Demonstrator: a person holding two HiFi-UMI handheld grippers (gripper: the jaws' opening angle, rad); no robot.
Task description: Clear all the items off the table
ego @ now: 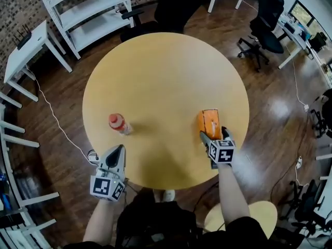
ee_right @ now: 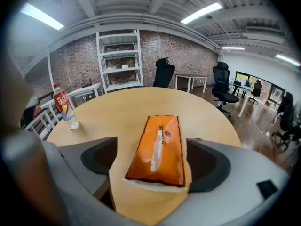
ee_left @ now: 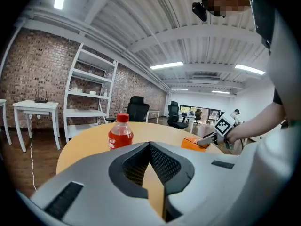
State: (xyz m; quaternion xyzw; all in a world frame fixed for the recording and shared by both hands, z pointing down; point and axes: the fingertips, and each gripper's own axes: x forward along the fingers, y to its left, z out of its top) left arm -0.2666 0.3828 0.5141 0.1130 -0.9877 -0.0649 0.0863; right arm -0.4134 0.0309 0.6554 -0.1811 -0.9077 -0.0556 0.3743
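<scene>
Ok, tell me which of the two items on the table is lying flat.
The orange tissue pack, flat between the open jaws of the right gripper; the red bottle stands upright.

Head view: my right gripper (ego: 211, 137) covers the near end of the orange pack (ego: 209, 119); my forearms run off the bottom edge. Left gripper view: my left gripper (ee_left: 149, 147) hides the red bottle's (ee_left: 120, 133) base and most of the orange pack. Bottle label and pack print too blurred to read. Right gripper view: small clear object (ee_right: 74, 125) on the counter (ee_right: 141, 102), too small to tell.
</scene>
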